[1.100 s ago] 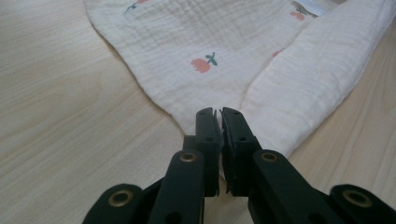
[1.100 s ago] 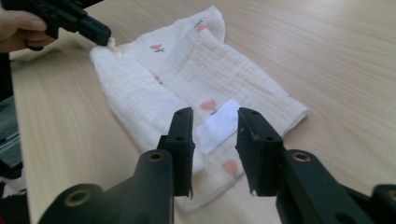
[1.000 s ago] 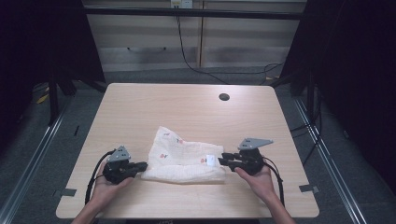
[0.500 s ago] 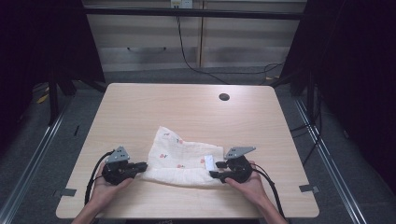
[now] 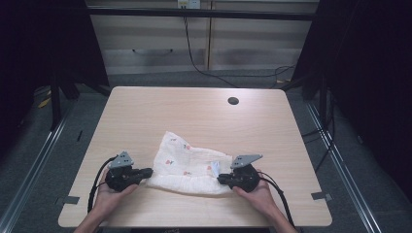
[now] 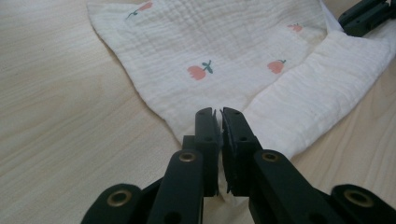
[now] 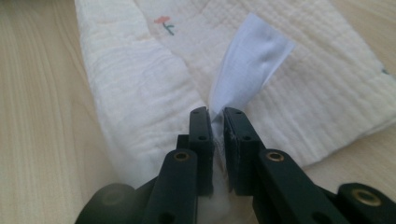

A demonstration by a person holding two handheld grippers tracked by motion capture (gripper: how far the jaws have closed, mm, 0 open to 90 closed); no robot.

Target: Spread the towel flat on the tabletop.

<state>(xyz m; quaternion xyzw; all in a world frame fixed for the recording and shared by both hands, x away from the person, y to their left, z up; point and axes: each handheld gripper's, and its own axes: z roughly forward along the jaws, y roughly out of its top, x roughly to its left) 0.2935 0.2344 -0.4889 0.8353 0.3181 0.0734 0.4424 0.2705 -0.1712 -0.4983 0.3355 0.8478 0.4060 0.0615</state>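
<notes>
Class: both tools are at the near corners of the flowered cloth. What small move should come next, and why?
Probably lift both corners together. The left tool and the right tool each pinch a near corner of the cloth, which lies rumpled on the table.

The white, crinkled muslin cloth with small red flower prints (image 5: 187, 167) lies folded and flat between my two grippers. Its left corner is pinched in my left gripper (image 6: 218, 122), and its right edge, by the white label (image 7: 250, 56), in my right gripper (image 7: 217, 122).
</notes>
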